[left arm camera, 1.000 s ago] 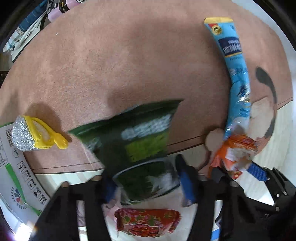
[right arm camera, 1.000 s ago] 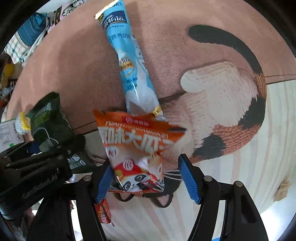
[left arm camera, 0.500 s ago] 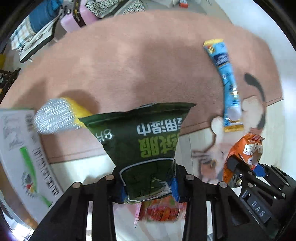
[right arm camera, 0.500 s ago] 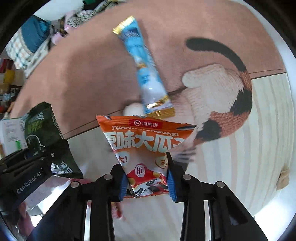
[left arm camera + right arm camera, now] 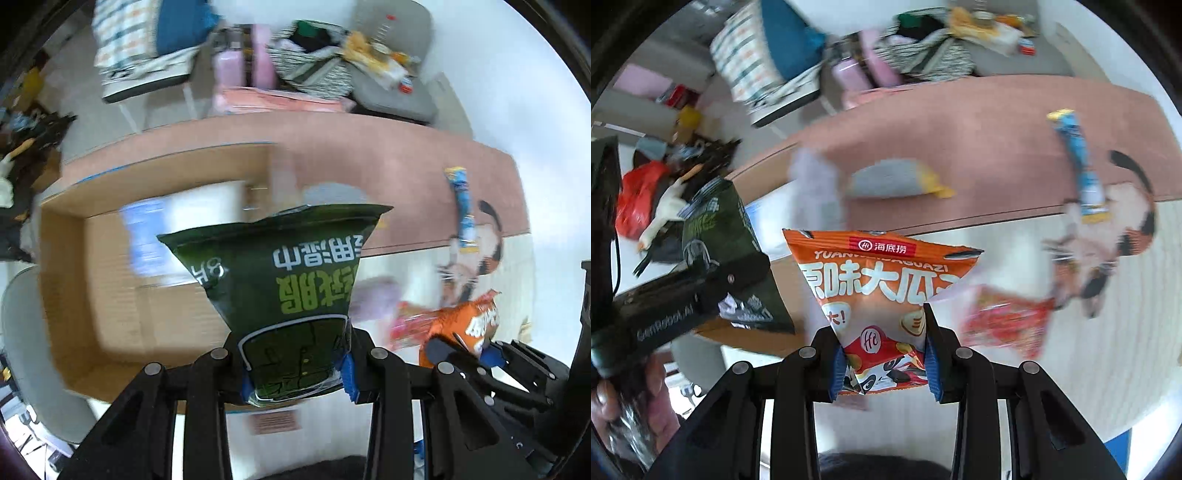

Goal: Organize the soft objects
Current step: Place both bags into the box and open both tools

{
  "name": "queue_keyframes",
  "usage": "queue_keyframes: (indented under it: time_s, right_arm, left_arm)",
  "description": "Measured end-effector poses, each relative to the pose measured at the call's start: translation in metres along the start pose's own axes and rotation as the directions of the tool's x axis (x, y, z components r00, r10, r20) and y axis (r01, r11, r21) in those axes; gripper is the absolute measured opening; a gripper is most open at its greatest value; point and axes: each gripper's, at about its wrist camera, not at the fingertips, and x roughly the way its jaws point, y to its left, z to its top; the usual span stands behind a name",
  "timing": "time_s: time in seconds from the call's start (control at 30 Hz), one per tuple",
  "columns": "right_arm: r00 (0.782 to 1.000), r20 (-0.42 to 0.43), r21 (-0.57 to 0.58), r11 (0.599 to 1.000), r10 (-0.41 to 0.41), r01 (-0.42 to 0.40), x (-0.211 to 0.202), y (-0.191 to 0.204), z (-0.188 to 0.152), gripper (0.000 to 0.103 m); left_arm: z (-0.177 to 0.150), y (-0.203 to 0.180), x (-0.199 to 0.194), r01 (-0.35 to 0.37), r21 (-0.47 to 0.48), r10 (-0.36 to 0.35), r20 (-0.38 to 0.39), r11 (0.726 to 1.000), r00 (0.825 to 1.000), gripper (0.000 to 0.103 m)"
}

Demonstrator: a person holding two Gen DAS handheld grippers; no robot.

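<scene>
- Green foil of the seaweed packet is pinched only along its lower edge by the left gripper, jaws narrow and closed on it; most of the packet stands free above the grip, over the open cardboard box. A thin, slick edge like that could slide out if the hand swings quickly, and the blur in the left wrist view suggests it is travelling fast.
- Orange sunflower-seed bag sits in the right gripper, jaws likewise narrow and closed on its bottom corner. The bag looks puffed, so a hard squeeze could burst it, while a light one could let it pivot and drop short of the box.
- Both tools are close together: the right wrist view shows the left gripper just beside the orange bag. If both head for the box at once, the packets or the tool bodies could knock, and a bump might jar one loose.
- Releasing too high could let a light packet flutter and land on the box rim or outside it.
- On the rug, the blue stick pack, the red packet and the grey-and-yellow scrubber remain to be collected; I judge the job is far from done, and a dropped packet would add another pickup.
</scene>
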Motion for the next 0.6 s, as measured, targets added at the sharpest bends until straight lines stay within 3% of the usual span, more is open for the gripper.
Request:
queue_keyframes:
  time_s: [0.1, 0.23, 0.43, 0.6]
  right_arm:
    - [0.999, -0.039, -0.005, 1.000, 0.007, -0.007, 0.020, 0.058, -0.010, 0.037]
    - [0.997, -0.067, -0.001, 0.999, -0.044, 0.044, 0.065, 0.113, -0.012, 0.037]
    - [0.983, -0.111, -0.015, 0.989, -0.150, 0.149, 0.132, 0.146, -0.001, 0.037]
    - [0.966, -0.158, -0.019, 0.979, -0.203, 0.203, 0.170, 0.156, 0.002, 0.037]
  left_arm:
    - [0.001, 0.054, -0.007, -0.055, -0.008, 0.055, 0.003, 0.998, 0.998, 0.033]
    - [0.014, 0.118, -0.002, -0.129, -0.038, 0.128, -0.015, 0.991, 0.992, 0.033]
    - [0.048, 0.186, 0.042, -0.189, -0.063, 0.182, -0.102, 0.980, 0.978, 0.033]
    - [0.068, 0.219, 0.082, -0.159, -0.077, 0.141, -0.195, 0.984, 0.971, 0.033]
